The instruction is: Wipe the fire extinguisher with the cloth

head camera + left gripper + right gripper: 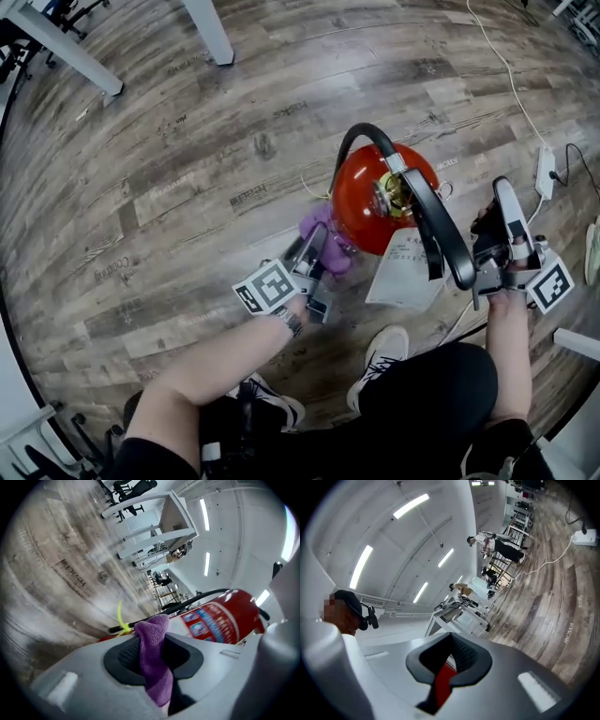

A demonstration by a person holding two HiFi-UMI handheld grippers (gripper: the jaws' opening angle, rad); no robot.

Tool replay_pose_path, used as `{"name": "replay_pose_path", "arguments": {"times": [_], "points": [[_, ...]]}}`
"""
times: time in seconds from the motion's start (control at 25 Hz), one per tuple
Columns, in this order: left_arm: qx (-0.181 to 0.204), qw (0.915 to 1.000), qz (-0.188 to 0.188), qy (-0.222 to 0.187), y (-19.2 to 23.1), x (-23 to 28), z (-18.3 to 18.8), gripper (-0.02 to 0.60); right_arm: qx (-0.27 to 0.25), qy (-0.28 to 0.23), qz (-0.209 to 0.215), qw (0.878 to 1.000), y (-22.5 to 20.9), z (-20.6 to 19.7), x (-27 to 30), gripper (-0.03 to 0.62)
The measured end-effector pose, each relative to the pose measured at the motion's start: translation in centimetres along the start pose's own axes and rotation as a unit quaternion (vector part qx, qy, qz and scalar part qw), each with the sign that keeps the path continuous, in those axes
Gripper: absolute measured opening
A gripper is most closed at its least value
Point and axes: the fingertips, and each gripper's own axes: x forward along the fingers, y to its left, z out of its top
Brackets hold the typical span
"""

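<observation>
The red fire extinguisher [366, 202] stood upright on the wooden floor [187, 169] with the purple cloth [323, 234] against its side, pinched in the left tool [154, 658]. The right tool [449, 663] was closed on nothing, near the black hose [441, 234].

floor [169, 169] open left of fire extinguisher [361, 202], table legs [214, 33] well back, right side crowded by cable [502, 66] and power strip [545, 172], near side blocked by shoe [382, 354]
</observation>
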Motion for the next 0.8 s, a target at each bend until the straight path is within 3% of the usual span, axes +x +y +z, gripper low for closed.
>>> {"name": "replay_pose_path", "arguments": {"times": [0.08,0.2,0.44,0.64,0.8], "points": [[-0.008,0.9991,0.042,0.008,4.0,0.3,-1.9,0.097,0.008,0.003,-0.005,1.0,-1.0,-0.4,-0.1,0.002],[-0.057,0.9948,0.079,-0.03,7.9,0.9,-2.9,0.097,0.017,0.007,-0.01,1.0,-2.0,-0.9,-0.4,0.002],[-0.108,0.9869,0.094,-0.074,9.8,1.5,-2.6,0.097,0.026,0.015,-0.021,0.999,-3.2,-1.3,-1.4,0.002],[-0.134,0.9877,0.058,-0.056,6.6,0.9,-1.8,0.097,0.04,0.001,-0.014,0.999,-3.3,-1.2,-1.3,0.002],[-0.141,0.9895,-0.032,-0.006,-1.2,0.5,0.8,0.097,0.047,-0.01,0.001,0.999,-2.6,-1.2,-0.5,0.002]]}}
